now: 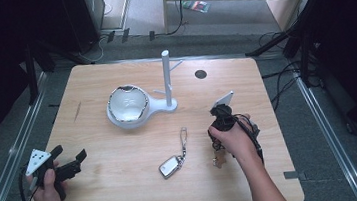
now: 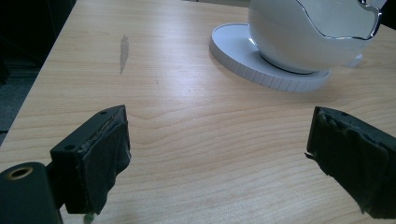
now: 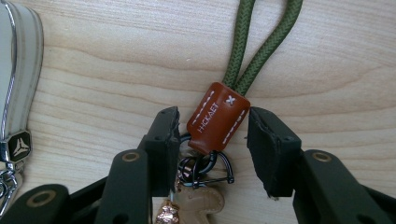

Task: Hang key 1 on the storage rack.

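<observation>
Your right gripper (image 3: 212, 135) brackets the brown leather tab (image 3: 217, 116) of the green-cord keychain, jaws half-closed, not yet pinching. Its cord (image 3: 254, 51) runs straight ahead of you. Left gripper (image 1: 67, 160) idles open, well apart.

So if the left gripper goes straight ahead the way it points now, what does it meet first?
Probably the white round base under the bowl. The left gripper is open over bare table, with nothing nearer in between, though depth is hard to judge.
</observation>
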